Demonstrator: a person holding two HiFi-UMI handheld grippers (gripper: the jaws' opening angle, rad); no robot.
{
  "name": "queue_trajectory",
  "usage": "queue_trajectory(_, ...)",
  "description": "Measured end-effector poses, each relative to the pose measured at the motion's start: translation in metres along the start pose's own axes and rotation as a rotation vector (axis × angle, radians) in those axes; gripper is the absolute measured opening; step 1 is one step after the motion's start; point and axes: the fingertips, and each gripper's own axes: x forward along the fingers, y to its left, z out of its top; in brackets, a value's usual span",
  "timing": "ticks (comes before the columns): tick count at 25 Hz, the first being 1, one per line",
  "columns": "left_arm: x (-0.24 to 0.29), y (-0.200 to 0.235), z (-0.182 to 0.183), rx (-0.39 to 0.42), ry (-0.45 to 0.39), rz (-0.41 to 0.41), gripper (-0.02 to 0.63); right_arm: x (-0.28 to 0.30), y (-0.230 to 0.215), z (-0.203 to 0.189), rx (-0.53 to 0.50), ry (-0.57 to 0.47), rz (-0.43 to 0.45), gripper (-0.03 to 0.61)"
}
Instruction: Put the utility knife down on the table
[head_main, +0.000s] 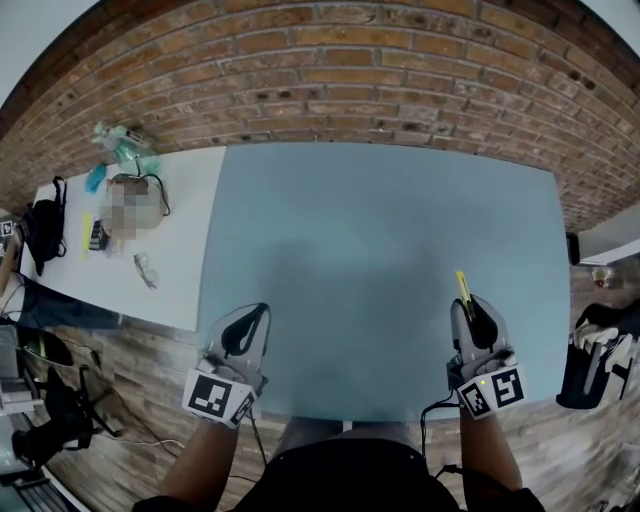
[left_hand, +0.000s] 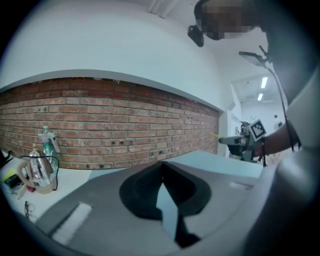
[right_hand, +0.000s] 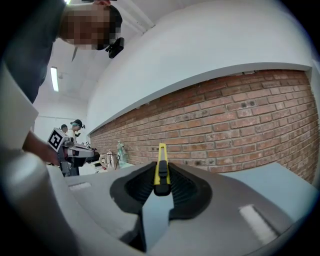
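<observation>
A yellow utility knife (head_main: 463, 284) with a black slider pokes forward out of my right gripper (head_main: 470, 304), which is shut on it above the near right part of the blue-grey table (head_main: 380, 230). In the right gripper view the knife (right_hand: 161, 165) stands on edge between the ribbed pads, its tip aimed at the brick wall. My left gripper (head_main: 262, 311) hovers over the table's near left edge. In the left gripper view its jaws (left_hand: 161, 167) meet at the tips with nothing between them.
A white table (head_main: 180, 200) adjoins on the left, carrying spray bottles (head_main: 122, 145), a roll of tape and small items. The brick wall (head_main: 380, 90) runs along the far side. A black bag (head_main: 595, 355) sits on the wooden floor at right, and a tripod (head_main: 55, 420) stands at lower left.
</observation>
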Motion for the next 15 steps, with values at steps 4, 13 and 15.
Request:
queue_trajectory(4,0.007,-0.002,-0.006,-0.006,0.013,0.007,0.005,0.003,-0.004,-0.012,0.009,0.011,0.001,0.074)
queue_trajectory(13,0.029,-0.001,0.002,0.01,0.001,0.005,0.005,0.015,-0.018,-0.047,0.03,0.051,-0.005,0.074)
queue_trajectory(15,0.033,-0.004,-0.002,0.002,0.007,-0.005,0.005,0.016,-0.018,-0.058,0.033,0.068,-0.007,0.074)
